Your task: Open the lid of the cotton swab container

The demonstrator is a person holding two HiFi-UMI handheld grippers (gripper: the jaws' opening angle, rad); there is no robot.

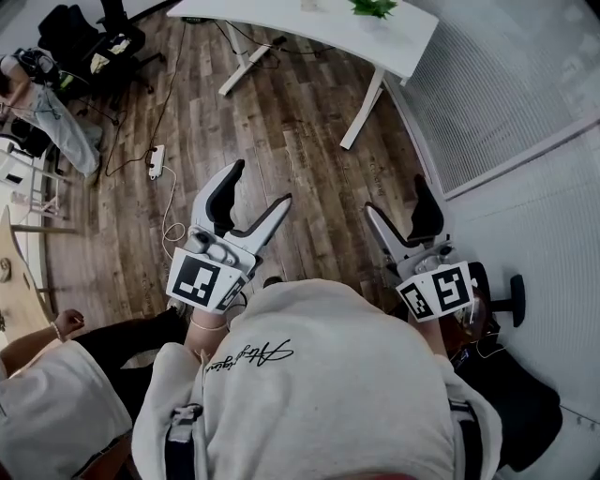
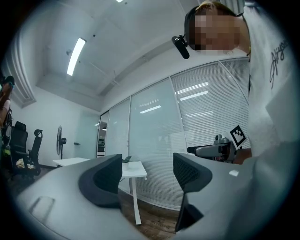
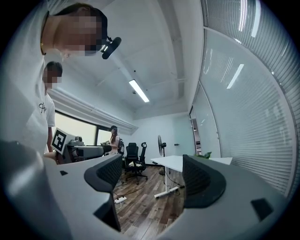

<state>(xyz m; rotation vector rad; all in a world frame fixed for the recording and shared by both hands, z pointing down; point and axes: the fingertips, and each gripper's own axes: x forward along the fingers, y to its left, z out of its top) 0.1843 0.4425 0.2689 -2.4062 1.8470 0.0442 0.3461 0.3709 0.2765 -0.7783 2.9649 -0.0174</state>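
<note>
Above wood floor (image 1: 281,122), left hand-held gripper (image 1: 261,184), right hand-held gripper (image 1: 395,195): jaws apart, empty.

The person wears a pale grey sweatshirt (image 1: 319,375) with dark script lettering (image 1: 251,354) at its ten o'clock. The left gripper (image 1: 262,184) and right gripper (image 1: 394,195) are light grey with black pads (image 1: 223,197). Each carries a cube (image 1: 202,279) of black-and-white square markers.

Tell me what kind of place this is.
Probably an office: a white desk, black office chairs and a glass wall with blinds, over a wood-look floor.
</note>
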